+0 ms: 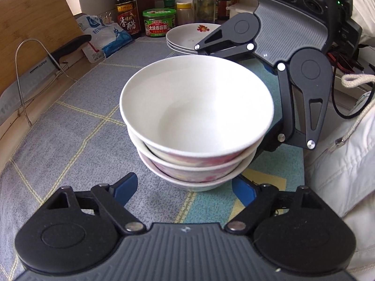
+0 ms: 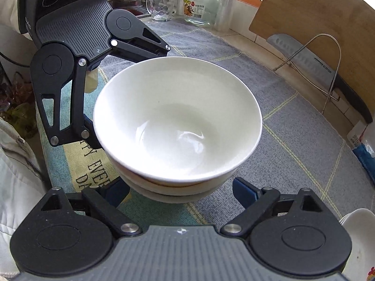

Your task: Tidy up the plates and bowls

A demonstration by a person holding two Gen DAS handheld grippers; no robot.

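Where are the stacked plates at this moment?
In the left wrist view, the plates sit at the far end of the mat, behind the bowl stack, beside the green-lidded jar.

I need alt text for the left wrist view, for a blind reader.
Three nested white bowls stand on a grey mat, between the open left gripper and the right gripper opposite. Stacked plates and bottles sit behind.

I am looking at a home kitchen. I see a vinegar bottle (image 1: 126, 7), sauce jars (image 1: 159, 22), a big knife (image 2: 323, 75) and a wooden cutting board (image 2: 316, 11).
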